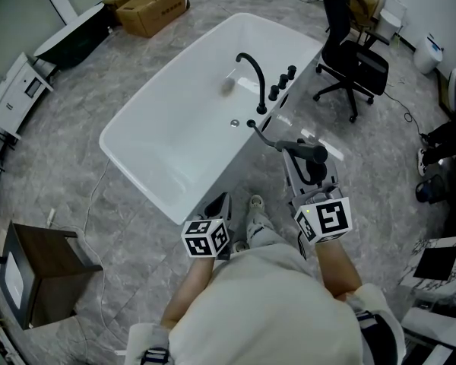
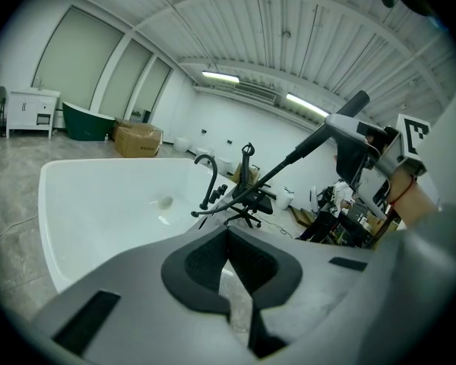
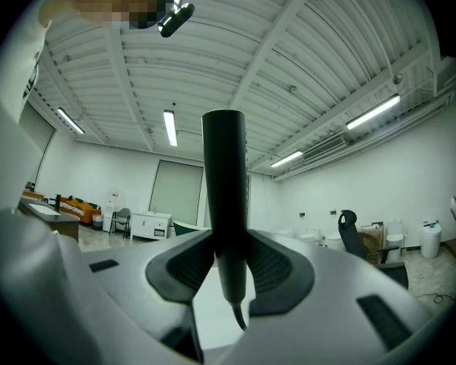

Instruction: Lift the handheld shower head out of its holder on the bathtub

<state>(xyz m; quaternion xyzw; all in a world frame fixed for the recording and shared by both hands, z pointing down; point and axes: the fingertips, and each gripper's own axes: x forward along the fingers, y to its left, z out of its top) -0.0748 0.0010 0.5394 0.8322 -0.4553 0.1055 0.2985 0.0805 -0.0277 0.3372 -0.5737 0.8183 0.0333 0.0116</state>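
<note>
The white bathtub [image 1: 129, 116] lies ahead, with a black curved faucet [image 1: 252, 71] and knobs on its right rim. My right gripper [image 1: 310, 160] is shut on the black handheld shower head [image 1: 309, 151], held clear of the tub near its front right corner. The black hose [image 1: 263, 135] runs from it back to the rim. In the right gripper view the handle [image 3: 225, 196] stands upright between the pads. The left gripper view shows the shower head [image 2: 342, 119] raised at the right. My left gripper [image 1: 220, 202] hangs near the tub's front edge, shut on nothing.
A black office chair [image 1: 351, 52] stands right of the tub. A cardboard box [image 1: 148, 6] sits at the far left, a white cabinet [image 1: 19, 90] at the left edge and a dark side table [image 1: 45, 268] at the lower left. A thin cable [image 1: 99, 196] trails across the floor.
</note>
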